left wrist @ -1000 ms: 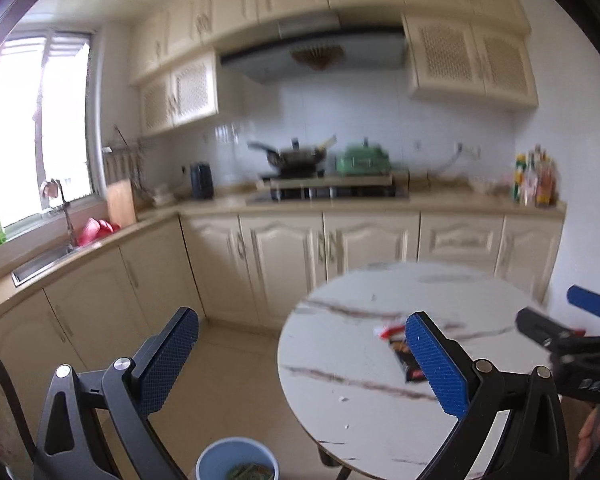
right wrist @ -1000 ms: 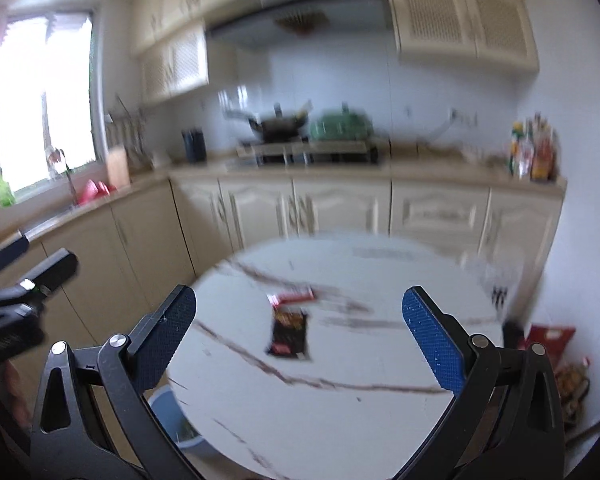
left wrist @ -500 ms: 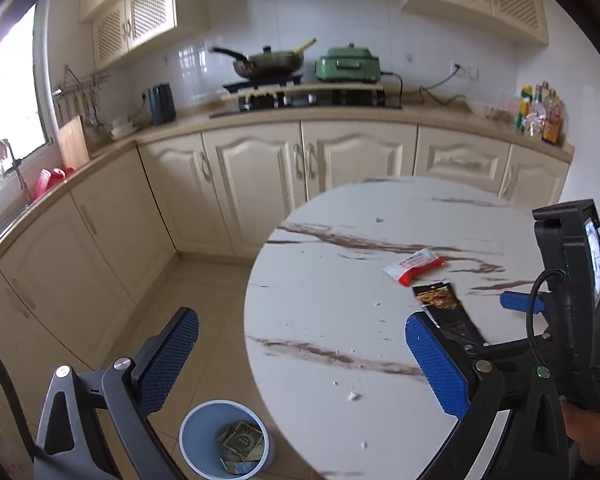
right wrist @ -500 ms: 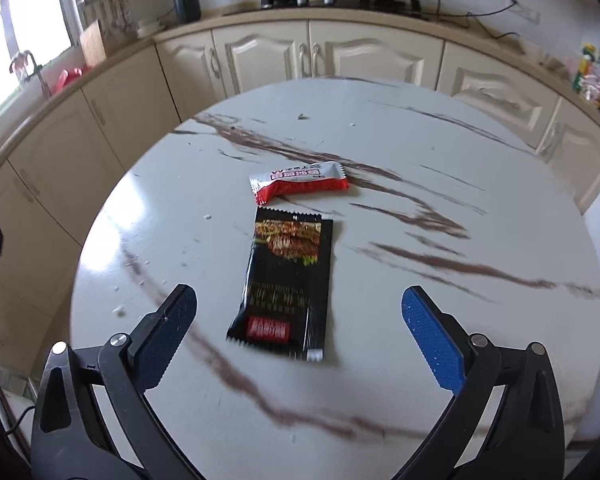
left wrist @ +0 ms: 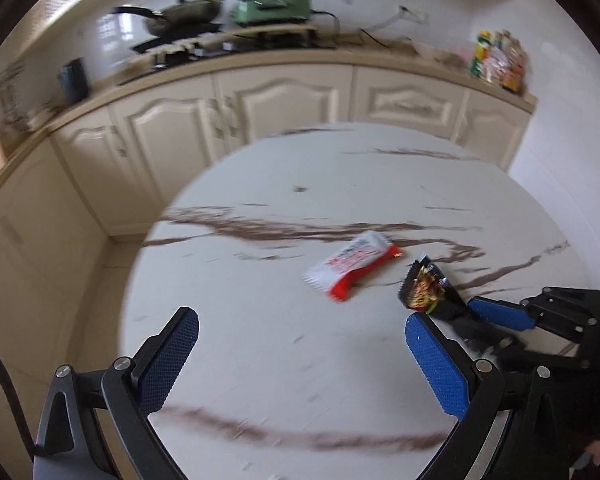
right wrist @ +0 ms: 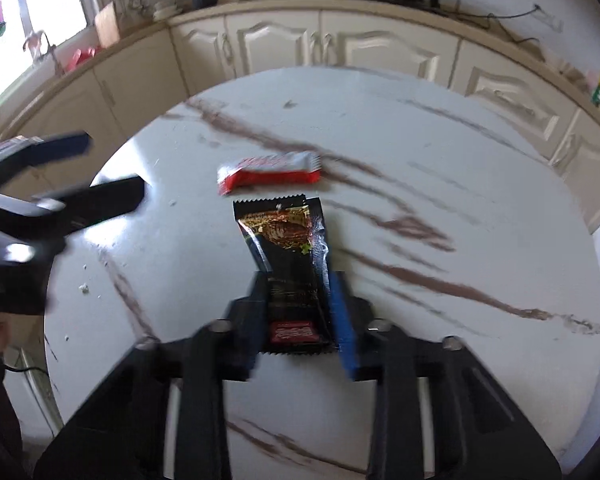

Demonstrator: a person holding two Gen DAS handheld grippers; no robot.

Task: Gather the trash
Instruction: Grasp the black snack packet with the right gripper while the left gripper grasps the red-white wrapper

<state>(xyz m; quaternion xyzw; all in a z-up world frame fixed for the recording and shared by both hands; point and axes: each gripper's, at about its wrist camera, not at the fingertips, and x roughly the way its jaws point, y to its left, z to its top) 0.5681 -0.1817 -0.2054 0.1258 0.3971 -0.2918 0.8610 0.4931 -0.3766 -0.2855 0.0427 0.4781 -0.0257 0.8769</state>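
On the round marble table [right wrist: 440,152], the right gripper [right wrist: 300,276] is closing its 2 jaws on the near half of a black snack wrapper [right wrist: 286,236], whose sides buckle upward between the pads. A red-and-white wrapper [right wrist: 268,172] lies flat just beyond the black one, close to it. The left gripper [left wrist: 300,332] hovers above the table near that wrapper, its blue-padded fingers [left wrist: 436,360] spread wide and holding nothing.
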